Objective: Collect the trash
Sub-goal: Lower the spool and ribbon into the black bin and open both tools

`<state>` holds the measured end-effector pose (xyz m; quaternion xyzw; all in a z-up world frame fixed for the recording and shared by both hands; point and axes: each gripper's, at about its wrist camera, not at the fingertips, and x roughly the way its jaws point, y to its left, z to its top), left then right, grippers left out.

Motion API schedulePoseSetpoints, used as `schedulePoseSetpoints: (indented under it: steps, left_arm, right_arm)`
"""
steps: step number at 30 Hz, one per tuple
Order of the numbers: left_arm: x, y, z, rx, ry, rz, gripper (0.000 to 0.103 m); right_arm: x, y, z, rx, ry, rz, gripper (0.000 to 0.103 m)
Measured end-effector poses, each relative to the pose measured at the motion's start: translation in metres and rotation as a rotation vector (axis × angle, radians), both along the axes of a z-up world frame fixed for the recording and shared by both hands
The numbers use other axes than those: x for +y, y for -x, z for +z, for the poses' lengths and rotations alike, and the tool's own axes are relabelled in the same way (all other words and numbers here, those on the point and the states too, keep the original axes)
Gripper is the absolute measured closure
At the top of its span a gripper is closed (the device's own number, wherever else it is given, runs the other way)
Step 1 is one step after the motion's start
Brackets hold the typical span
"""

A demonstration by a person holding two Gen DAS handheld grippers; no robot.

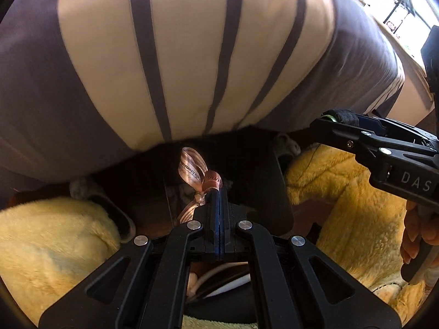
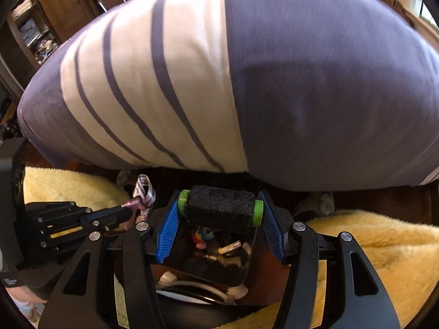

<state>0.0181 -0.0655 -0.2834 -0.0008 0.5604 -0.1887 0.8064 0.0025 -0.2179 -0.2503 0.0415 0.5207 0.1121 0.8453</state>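
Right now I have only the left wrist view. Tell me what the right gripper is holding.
Observer: The right gripper clamps a spool of black thread with green ends, held endwise between its blue pads.
Operator: Report what lies under that spool.
Observer: An open black bin, just below it in the right wrist view.
Operator: Say whether it has anything in it.
Observer: Yes, a few small scraps, one of them red and blue.

Small, blurred bits inside the dark bin (image 2: 208, 257) beneath the spool (image 2: 219, 208).
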Motion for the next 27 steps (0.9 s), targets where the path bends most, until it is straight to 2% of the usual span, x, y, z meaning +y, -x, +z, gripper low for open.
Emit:
schedulePoseSetpoints:
  steps: [9, 19, 21, 22, 23, 27]
  left_arm:
    - [-0.006, -0.007, -0.028, 0.105, 0.016, -0.031, 0.103]
    - [-0.006, -0.009, -0.033, 0.126, 0.040, -0.042, 0.103]
    - [-0.006, -0.009, -0.033, 0.131, 0.026, -0.032, 0.092]
    - [-0.006, -0.009, -0.033, 0.129, 0.020, -0.026, 0.084]
    - [-0.005, -0.009, -0.033, 0.127, 0.016, -0.023, 0.080]
    - [-0.003, -0.009, -0.028, 0.113, 0.001, -0.011, 0.076]
  right_arm:
    - [0.009, -0.016, -0.030, 0.103, -0.026, 0.003, 0.046]
    - [0.013, -0.024, -0.041, 0.137, -0.028, 0.012, 0.045]
    - [0.013, -0.025, -0.042, 0.139, -0.031, 0.011, 0.040]
    - [0.014, -0.026, -0.041, 0.138, -0.029, 0.010, 0.036]
    - [0.014, -0.026, -0.040, 0.138, -0.029, 0.009, 0.033]
    - [0.012, -0.025, -0.038, 0.125, -0.033, -0.001, 0.032]
